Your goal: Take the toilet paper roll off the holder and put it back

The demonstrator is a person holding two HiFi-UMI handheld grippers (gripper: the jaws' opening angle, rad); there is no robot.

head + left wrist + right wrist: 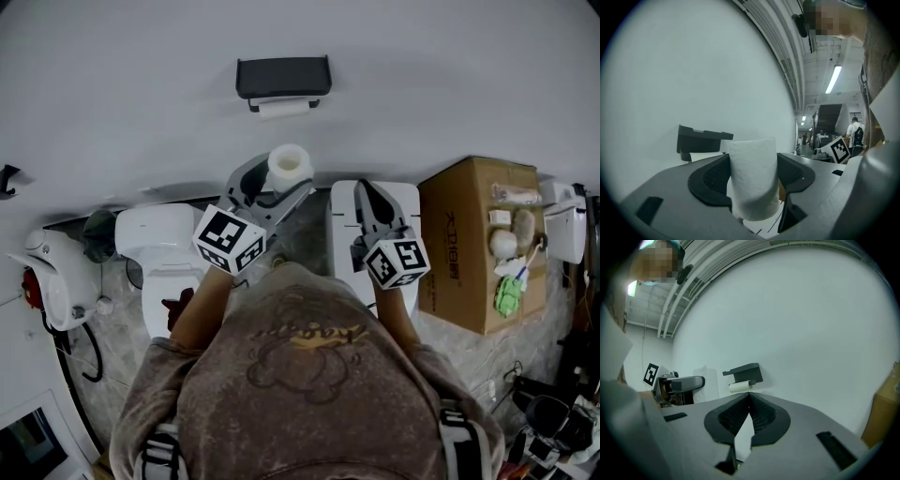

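A person stood facing a pale wall that bore a dark wall-mounted toilet paper holder [282,77], seen from above. Below and in front of the holder, well apart from it, the left gripper [279,180] grasped the toilet paper roll [289,164], which stood on end with a pad pressing into each side. Just right of it, also below the holder, the right gripper [367,195] had its jaws clenched together on nothing. A slim white cylinder [284,108] lay level under the holder's shelf; whether it was a bare spindle or a second thin roll could not be told. Several things could likely go wrong from here. The roll was soft and held only by its sides, so a harder squeeze might crush it out of round, while a looser one might let it slip and fall toward the toilet [159,253] below and left of the holder. The roll stood upright while the holder's cylinder lay level, so a poor turn of the wrist could jam the core against the cylinder's end. With the right gripper closed, nothing would steady the roll.
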